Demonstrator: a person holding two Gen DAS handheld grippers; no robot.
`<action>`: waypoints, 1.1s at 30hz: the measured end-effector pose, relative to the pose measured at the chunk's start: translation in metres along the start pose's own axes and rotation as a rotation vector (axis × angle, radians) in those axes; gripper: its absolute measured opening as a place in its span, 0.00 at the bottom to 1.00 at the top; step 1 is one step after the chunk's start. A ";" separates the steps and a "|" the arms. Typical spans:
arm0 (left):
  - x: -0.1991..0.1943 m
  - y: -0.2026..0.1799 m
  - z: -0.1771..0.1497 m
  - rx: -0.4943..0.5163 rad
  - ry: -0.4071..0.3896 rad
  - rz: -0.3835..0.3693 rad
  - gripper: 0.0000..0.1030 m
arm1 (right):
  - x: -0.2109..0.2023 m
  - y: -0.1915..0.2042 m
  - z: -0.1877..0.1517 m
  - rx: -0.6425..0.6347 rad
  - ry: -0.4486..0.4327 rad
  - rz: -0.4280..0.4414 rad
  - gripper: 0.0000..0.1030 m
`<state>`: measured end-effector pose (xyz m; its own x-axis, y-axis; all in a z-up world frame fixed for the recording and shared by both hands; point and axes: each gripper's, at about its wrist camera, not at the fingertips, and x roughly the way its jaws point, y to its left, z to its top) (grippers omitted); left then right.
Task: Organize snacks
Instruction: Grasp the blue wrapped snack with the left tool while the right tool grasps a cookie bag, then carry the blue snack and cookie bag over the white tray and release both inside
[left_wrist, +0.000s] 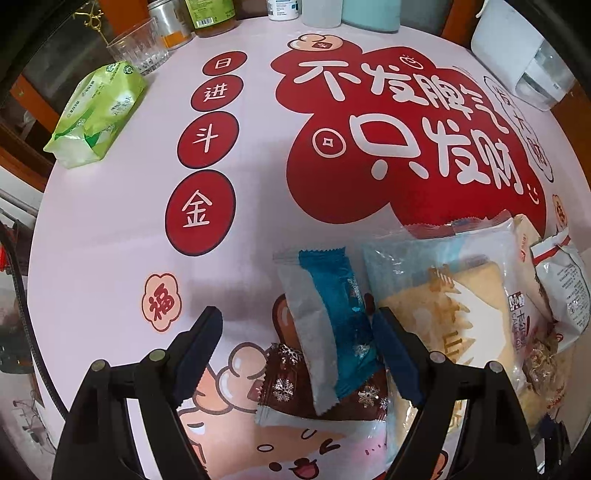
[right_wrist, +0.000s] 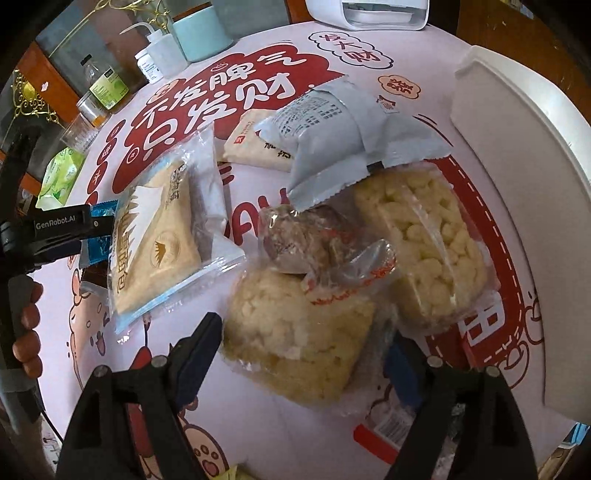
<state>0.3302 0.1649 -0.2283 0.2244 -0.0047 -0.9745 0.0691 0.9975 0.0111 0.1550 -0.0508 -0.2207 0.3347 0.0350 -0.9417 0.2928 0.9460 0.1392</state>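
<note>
On the pink printed tablecloth (left_wrist: 110, 240) the snacks lie in a loose heap, and both grippers hang over it, fingers spread and pinching nothing. The left gripper (left_wrist: 299, 354) straddles a blue-and-grey foil bar (left_wrist: 325, 325) that lies across a brown snowflake packet (left_wrist: 288, 384); the bar looks flat, crinkly and slippery. The right gripper (right_wrist: 306, 354) brackets a clear bag of puffed rice cake (right_wrist: 295, 332), lumpy and soft under its film. Pickup seems to be the step in hand: each jaw pair likely needs to drop and close squarely without snagging neighbours. A white tray (right_wrist: 517, 147) stands just beside the heap, a probable destination. A bread pack (right_wrist: 162, 240) and grey pouch (right_wrist: 332, 140) wait nearby.
</note>
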 end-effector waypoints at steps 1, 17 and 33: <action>0.000 0.000 0.000 0.001 -0.001 -0.009 0.73 | 0.000 0.000 -0.001 -0.003 -0.003 -0.002 0.76; -0.047 0.007 -0.011 -0.013 -0.127 -0.084 0.26 | -0.031 -0.006 -0.013 -0.011 -0.049 0.058 0.73; -0.168 -0.029 -0.087 0.161 -0.246 -0.228 0.26 | -0.166 -0.020 -0.021 -0.035 -0.340 0.065 0.72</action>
<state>0.2057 0.1428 -0.0840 0.4115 -0.2616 -0.8731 0.2921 0.9453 -0.1456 0.0746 -0.0685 -0.0732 0.6325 -0.0085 -0.7745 0.2320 0.9561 0.1789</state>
